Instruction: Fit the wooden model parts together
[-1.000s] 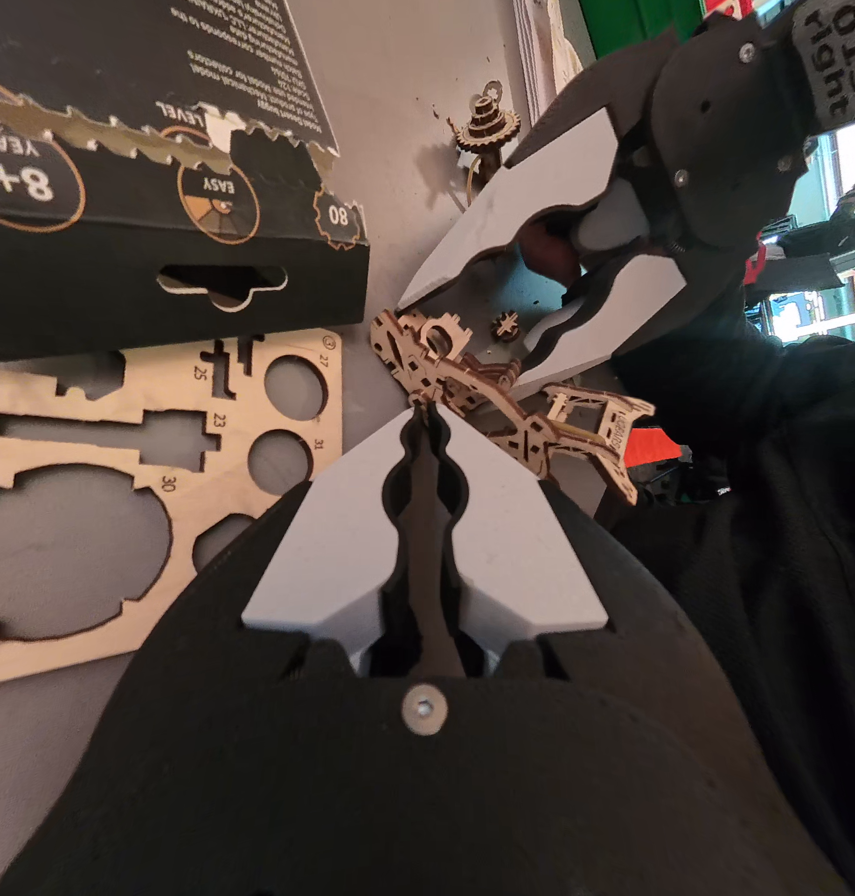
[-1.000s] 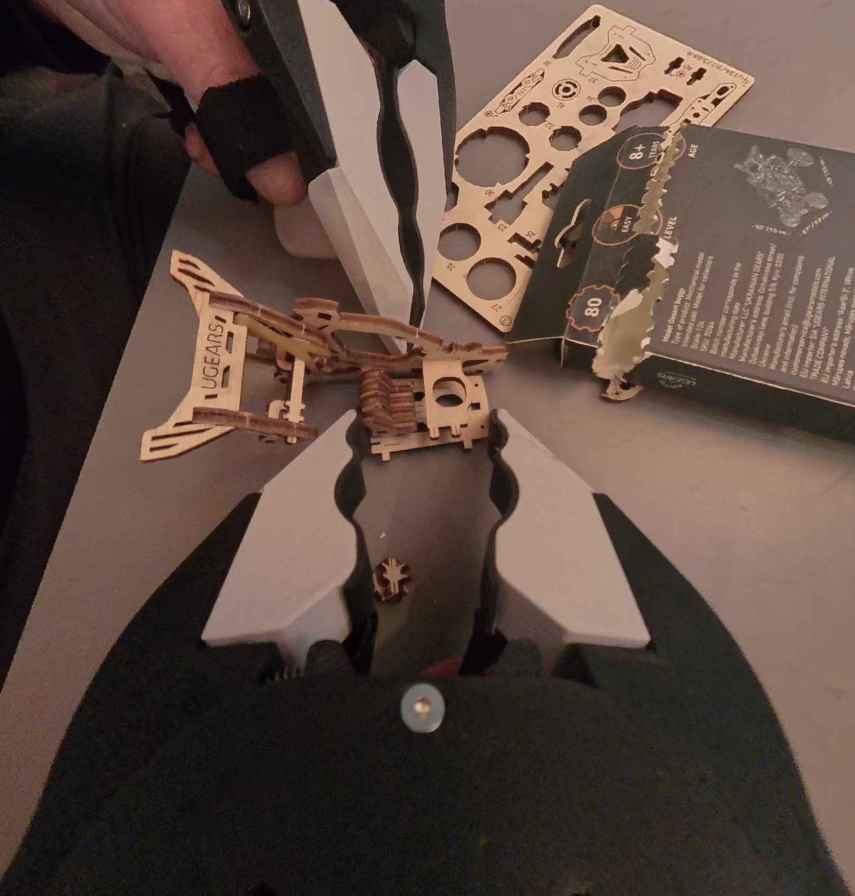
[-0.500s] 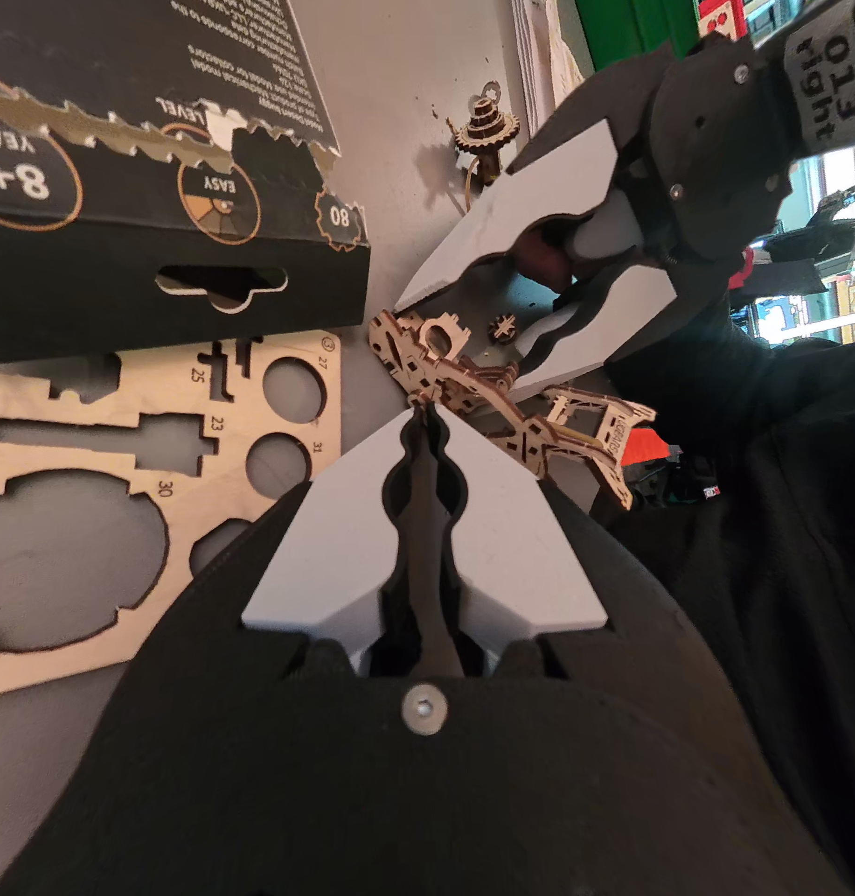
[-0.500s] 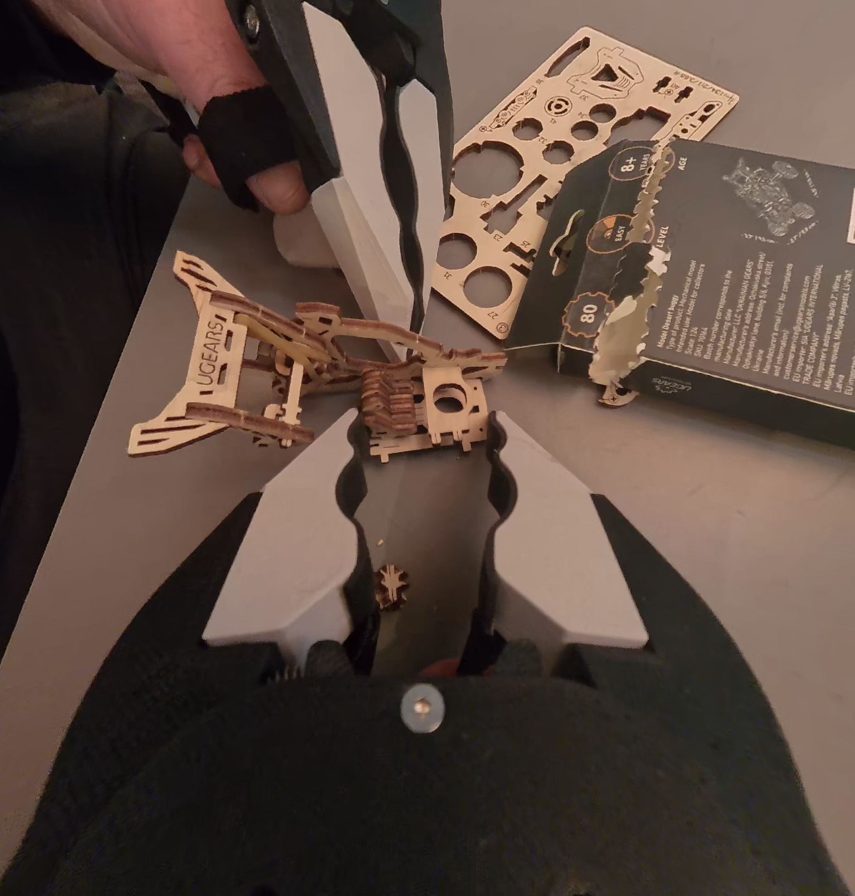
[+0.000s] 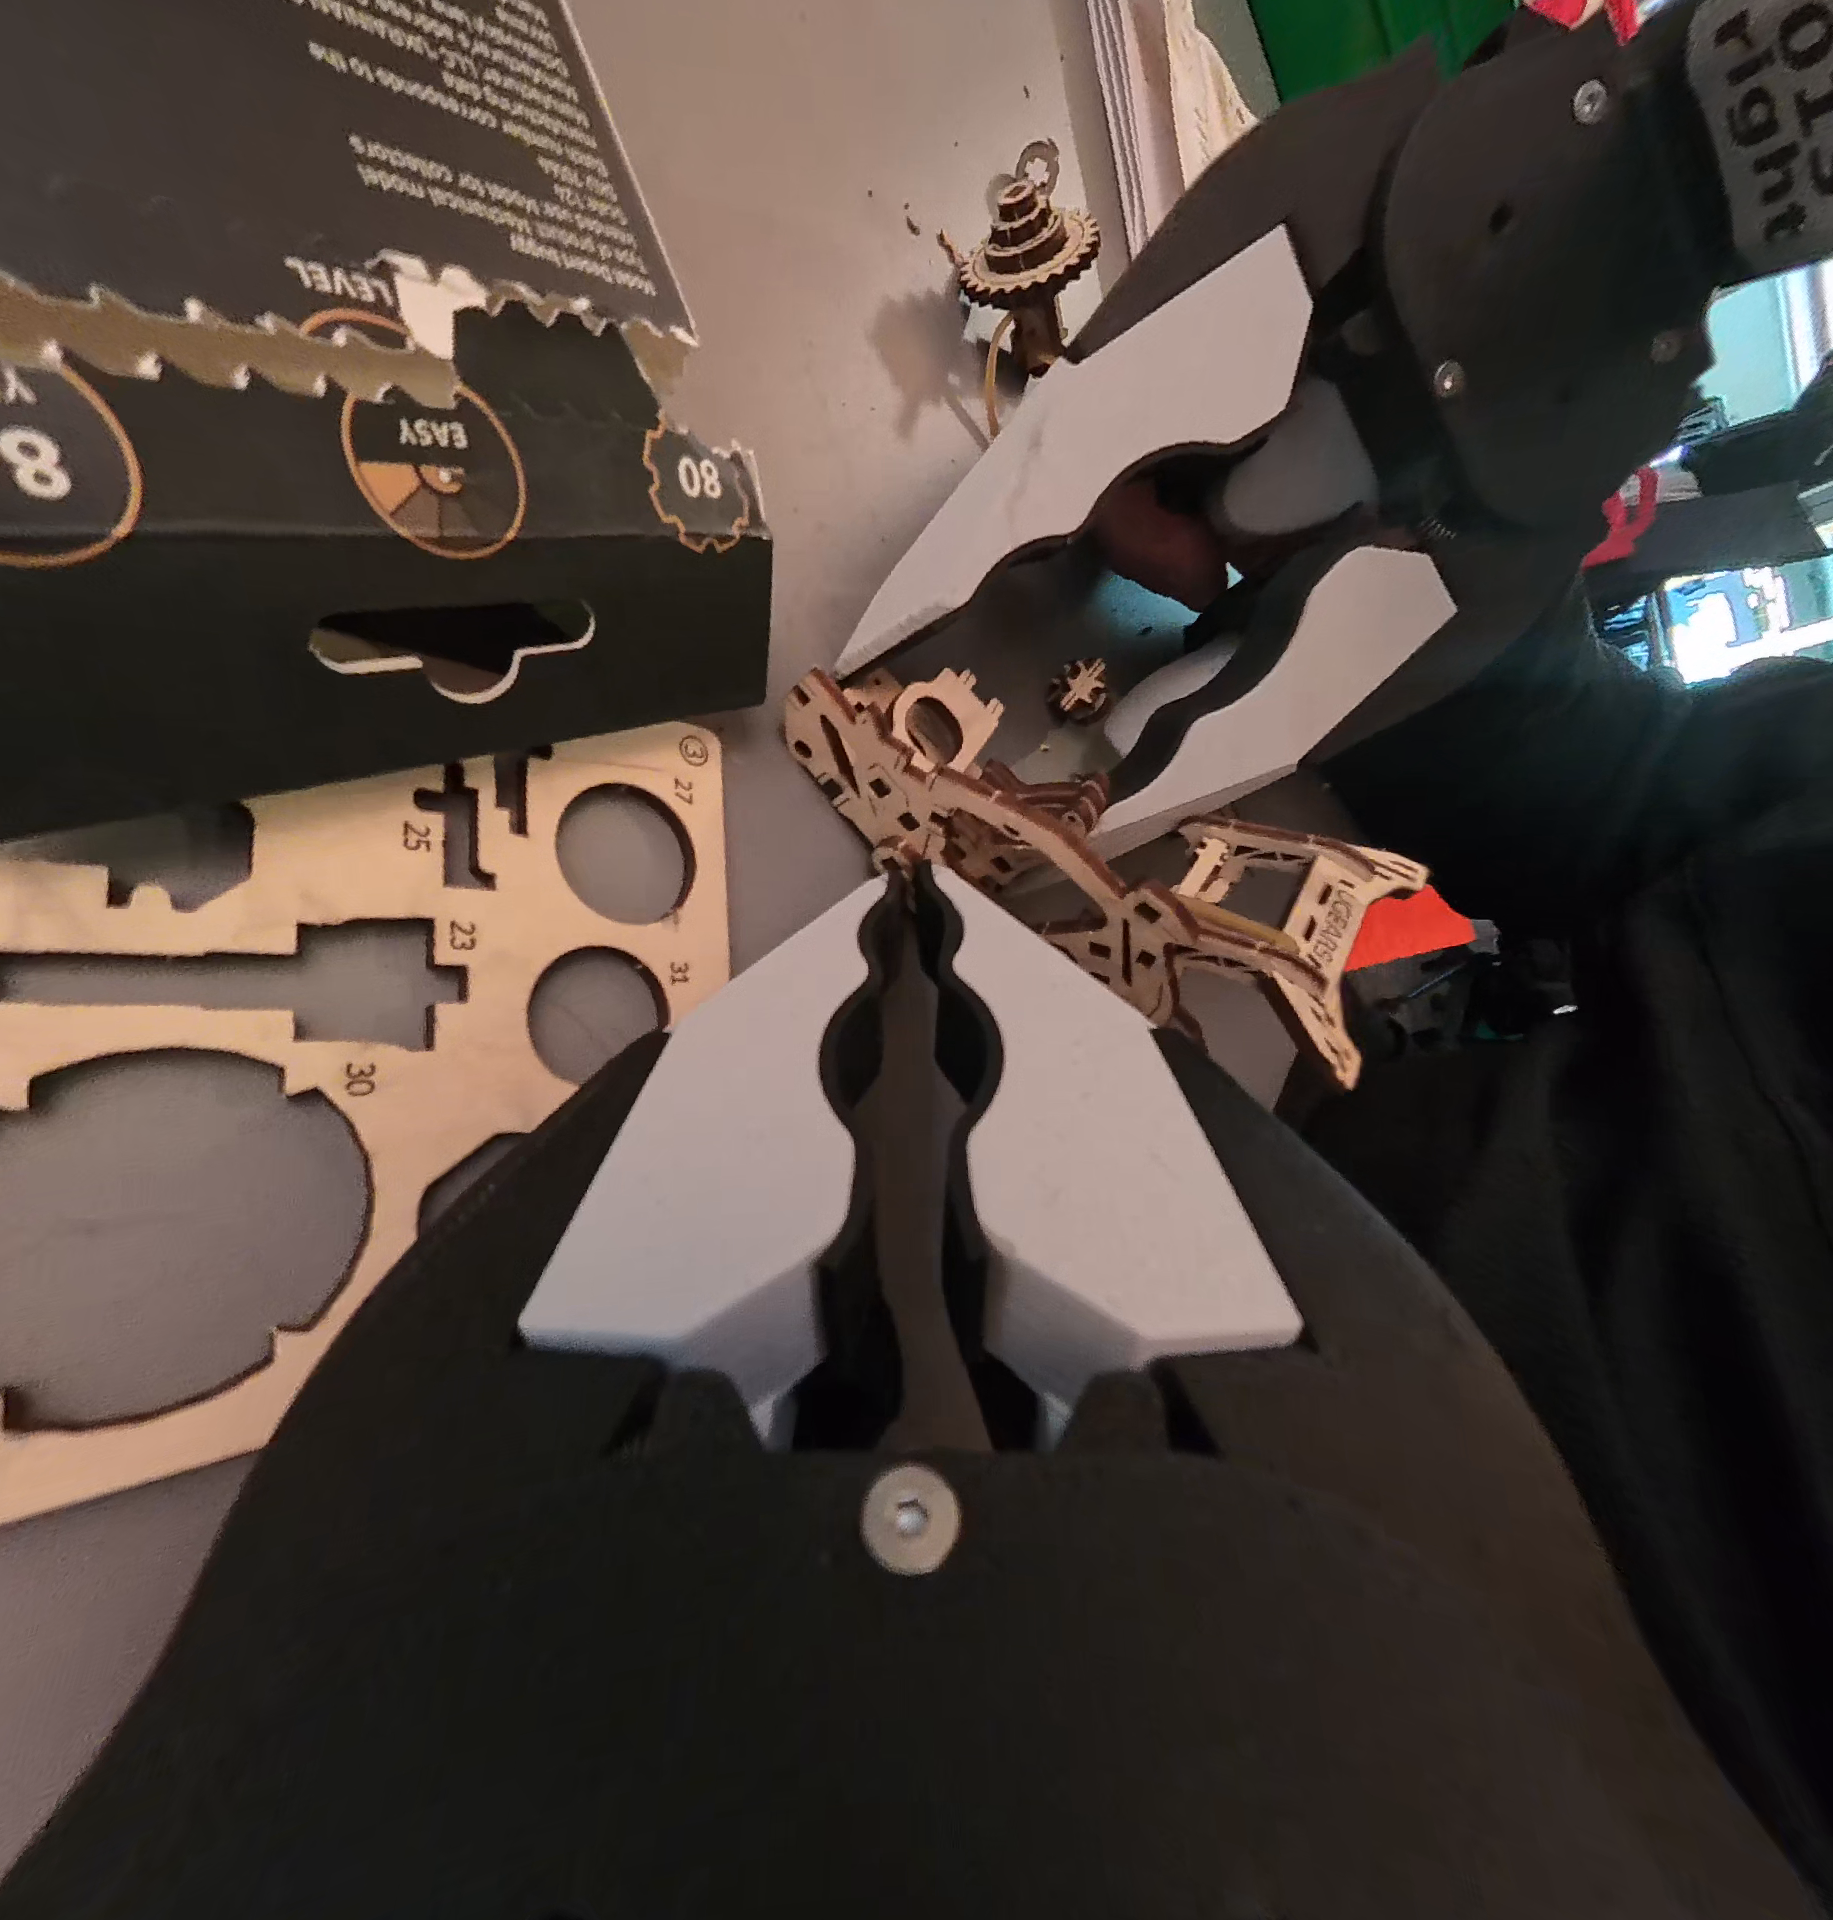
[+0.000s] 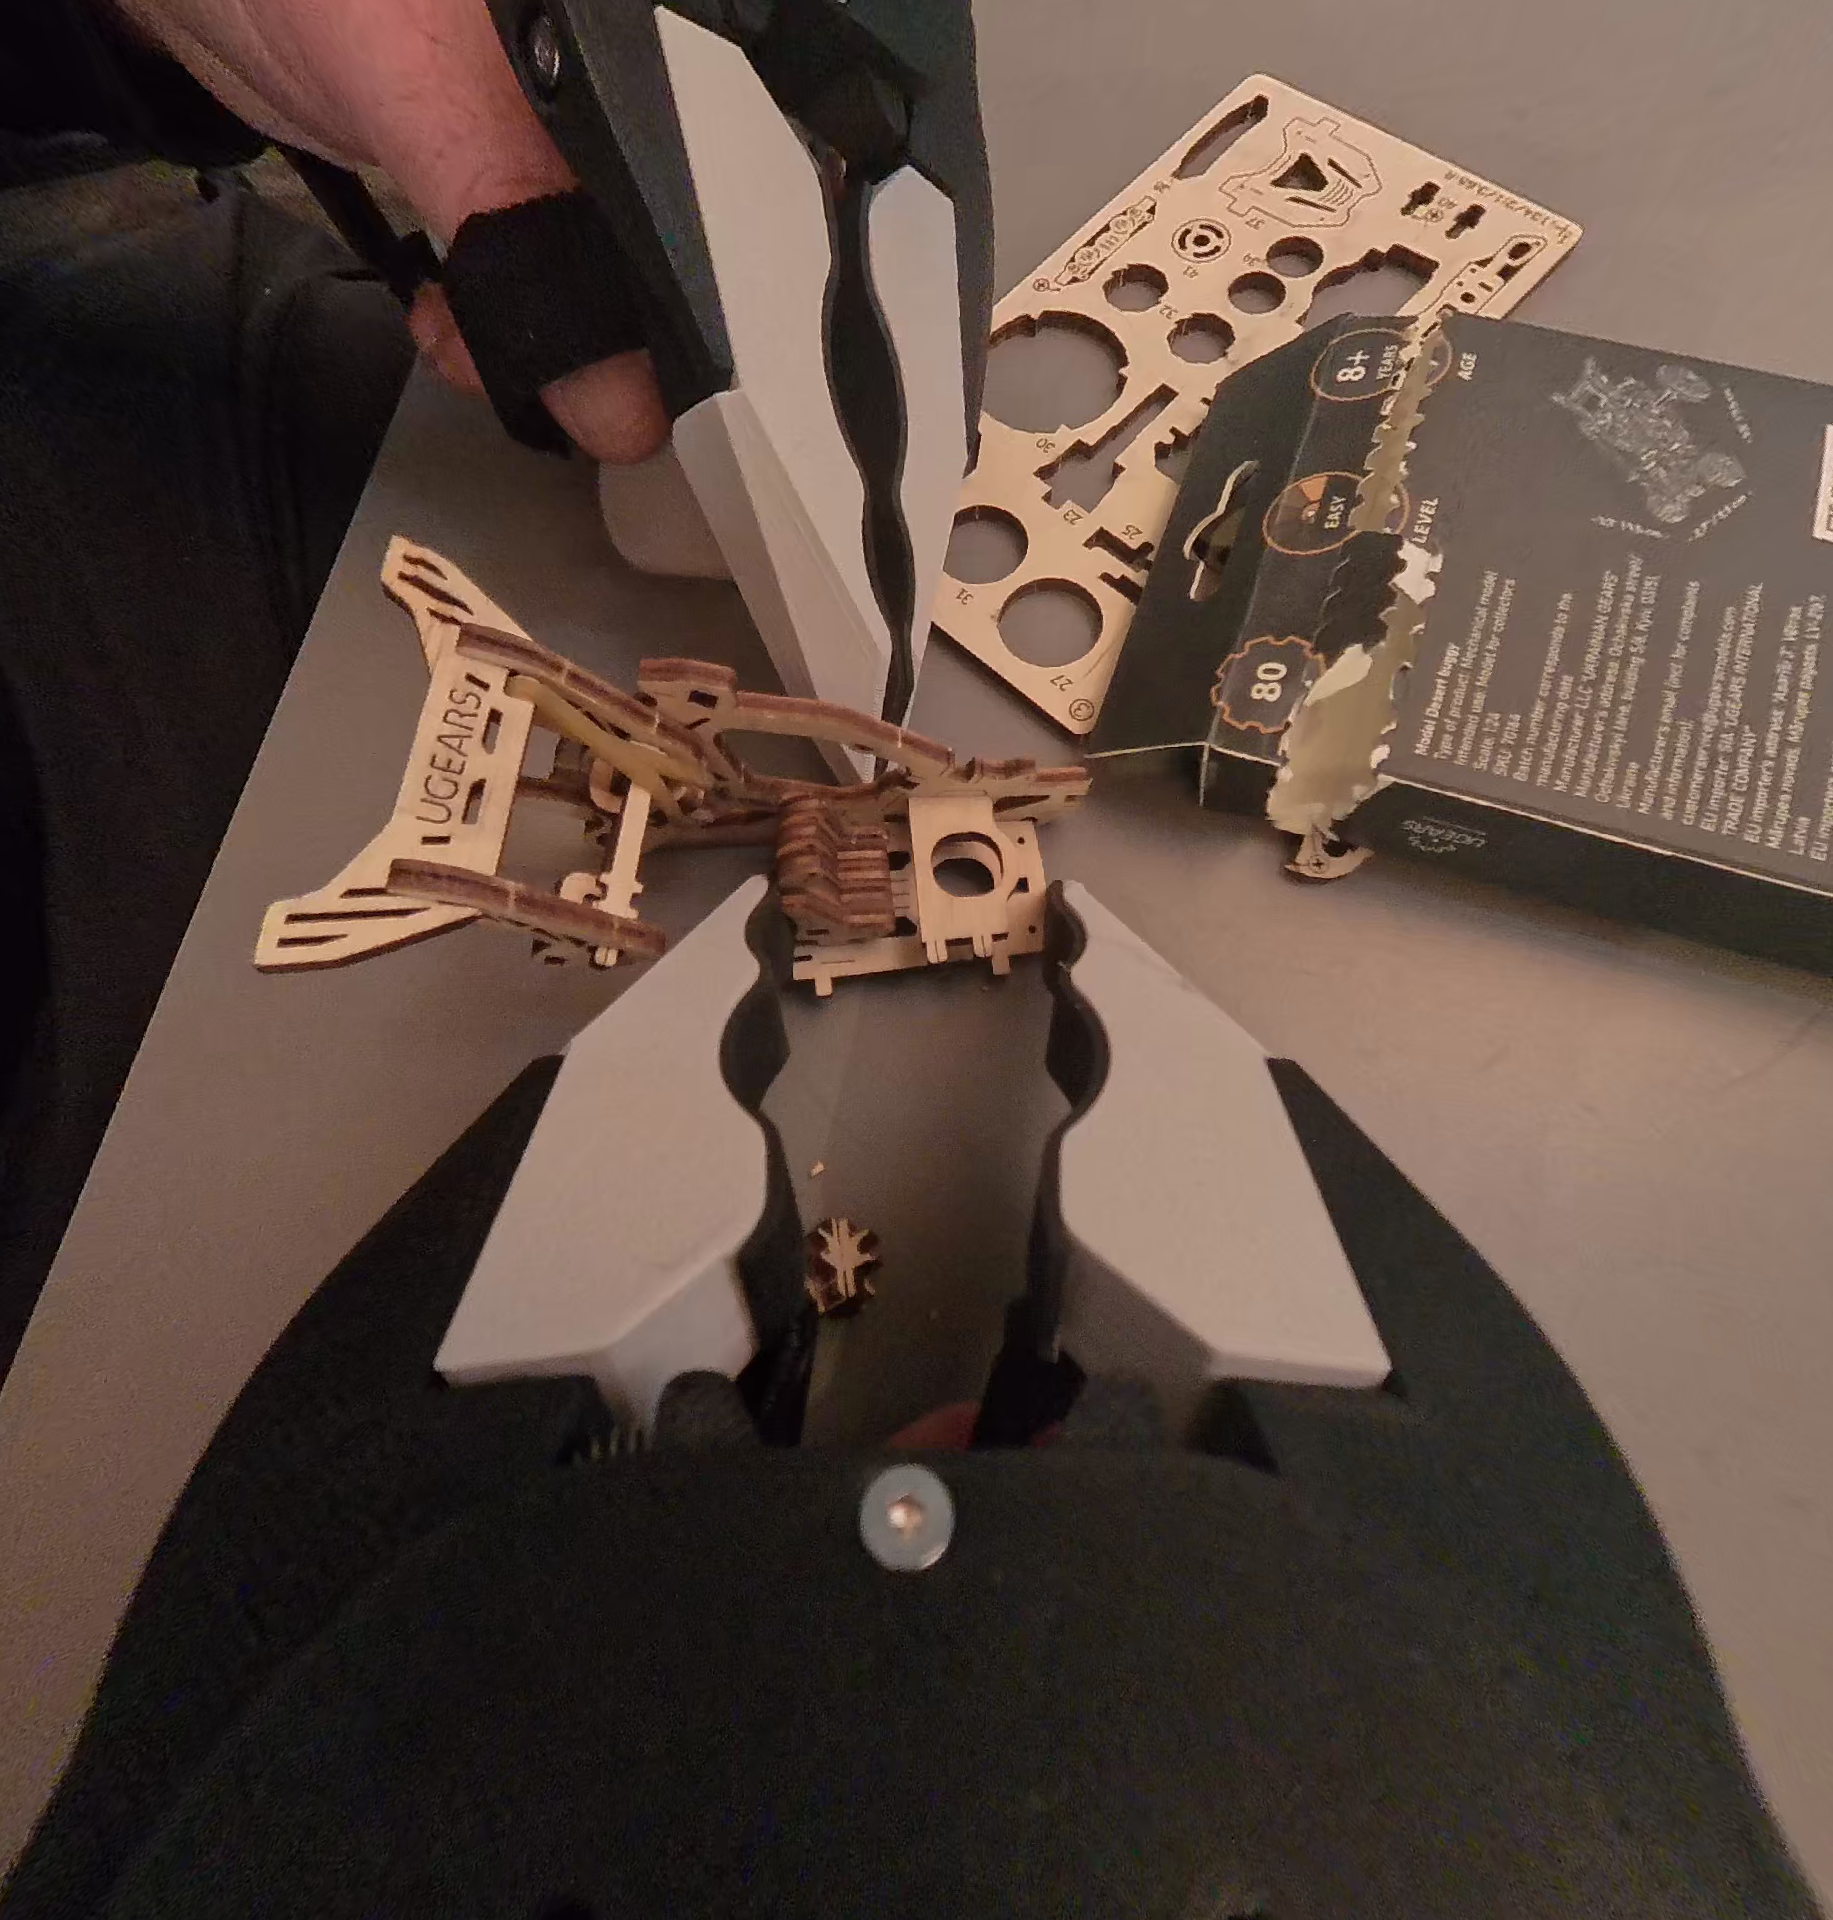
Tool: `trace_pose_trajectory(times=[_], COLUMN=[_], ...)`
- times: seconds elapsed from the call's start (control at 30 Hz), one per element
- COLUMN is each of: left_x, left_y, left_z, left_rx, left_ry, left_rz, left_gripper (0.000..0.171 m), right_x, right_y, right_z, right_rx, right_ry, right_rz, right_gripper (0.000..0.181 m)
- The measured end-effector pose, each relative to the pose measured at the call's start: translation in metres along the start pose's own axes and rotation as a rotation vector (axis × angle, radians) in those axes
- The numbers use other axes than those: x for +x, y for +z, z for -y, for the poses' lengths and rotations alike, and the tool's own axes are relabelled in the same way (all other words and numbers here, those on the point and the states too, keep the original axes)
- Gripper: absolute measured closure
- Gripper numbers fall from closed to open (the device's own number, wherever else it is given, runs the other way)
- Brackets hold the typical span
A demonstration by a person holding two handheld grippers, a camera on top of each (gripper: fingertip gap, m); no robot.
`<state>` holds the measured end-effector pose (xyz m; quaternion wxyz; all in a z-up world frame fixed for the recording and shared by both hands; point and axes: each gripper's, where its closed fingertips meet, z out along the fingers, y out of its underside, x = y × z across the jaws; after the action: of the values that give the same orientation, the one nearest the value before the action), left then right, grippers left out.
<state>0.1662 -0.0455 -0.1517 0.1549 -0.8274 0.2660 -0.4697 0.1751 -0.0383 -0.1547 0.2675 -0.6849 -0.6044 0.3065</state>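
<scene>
A half-built wooden model (image 6: pixel 600 748) with a flared end plate is held just above the grey table (image 6: pixel 1411 1091). My left gripper (image 5: pixel 907 878) is shut on the model's upper side rail (image 5: pixel 1047 862); it also shows in the right wrist view (image 6: pixel 894 707), coming down from above. My right gripper (image 6: pixel 912 914) has its fingers wide apart, pressed on both sides of the model's block end (image 6: pixel 953 873); it shows in the left wrist view (image 5: pixel 969 750). A small wooden gear (image 6: pixel 841 1252) lies on the table between the right fingers, also in the left wrist view (image 5: pixel 1078 688).
A torn black cardboard box (image 6: pixel 1566 644) lies to the right, and it shows in the left wrist view (image 5: pixel 268 582). A punched-out plywood sheet (image 6: pixel 1151 343) lies behind it. A small wooden gear assembly (image 5: pixel 1031 249) stands farther off. The table edge (image 6: pixel 216 831) runs close on the left, by a person's dark clothing. The tips of both grippers are at nearly the same place. Between my right fingertips and the small wooden gear (image 6: pixel 841 1252) there is roughly 7 centimeters. The left camera catches it too, in the left wrist view (image 5: pixel 1083 683).
Both grippers keep the same hold on the model. The model and grippers have shifted only slightly against the box and sheet.
</scene>
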Motion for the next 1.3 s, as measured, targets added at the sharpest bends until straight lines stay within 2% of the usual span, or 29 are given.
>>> trace_pose_trajectory(times=[0.47,0.73,0.97,1.17,1.3], left_x=[0.002,0.002,0.003,0.008,0.018], left_y=[0.002,0.003,-0.001,-0.017,-0.022], left_z=[-0.002,-0.001,0.004,0.019,0.026], left_rx=[-0.018,-0.013,0.007,0.083,0.099], left_ry=[0.014,0.022,0.031,0.061,0.074], left_rz=[-0.013,-0.008,-0.007,0.000,-0.021], left_gripper=[0.171,0.171,0.168,0.158,0.149], right_x=[-0.002,-0.004,0.000,0.010,0.004], right_y=[-0.007,-0.012,-0.020,-0.057,-0.078], right_z=[0.001,-0.011,-0.020,-0.018,-0.041], right_rx=[-0.001,-0.066,-0.115,-0.135,-0.230], right_ry=[-0.010,0.006,-0.008,0.026,0.027], right_rz=[0.012,0.045,0.026,-0.042,-0.075], right_gripper=[0.135,0.124,0.128,0.134,0.145])
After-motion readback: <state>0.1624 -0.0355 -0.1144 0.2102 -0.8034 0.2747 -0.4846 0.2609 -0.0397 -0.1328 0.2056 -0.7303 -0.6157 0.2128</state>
